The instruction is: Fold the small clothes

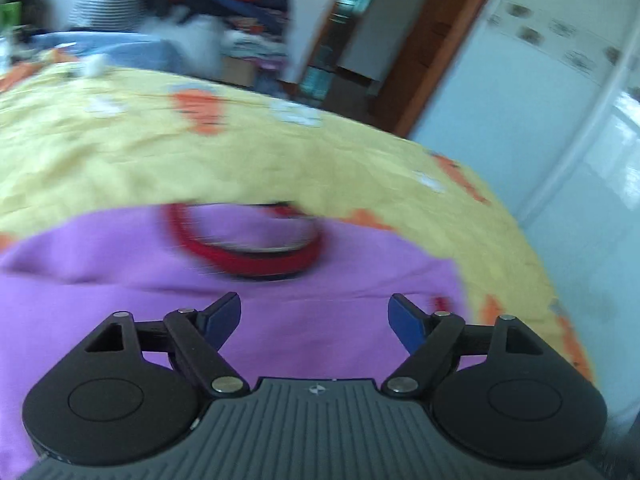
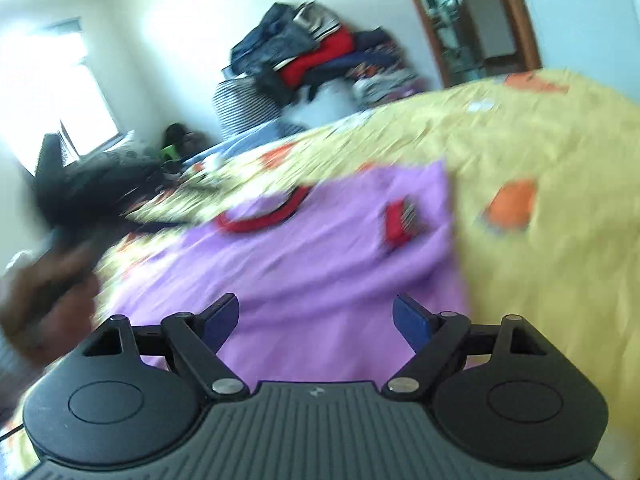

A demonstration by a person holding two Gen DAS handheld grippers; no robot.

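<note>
Purple shirt (image 1: 280,320) w/ red collar (image 1: 256,256) lies flat on yellow bedspread (image 1: 120,152), red cuff (image 2: 398,222) showing near its right edge. Left gripper (image 1: 315,322) hovers over shirt's chest, jaws spread wide, nothing held. Right gripper (image 2: 316,322) also released, jaws apart above the lower shirt. Clothes pile (image 2: 312,52) at back wall; both views blurry.

Purple shirt (image 1: 280,320) w/ red collar, spread flat on yellow bedsheet (image 1: 120,160).
</note>
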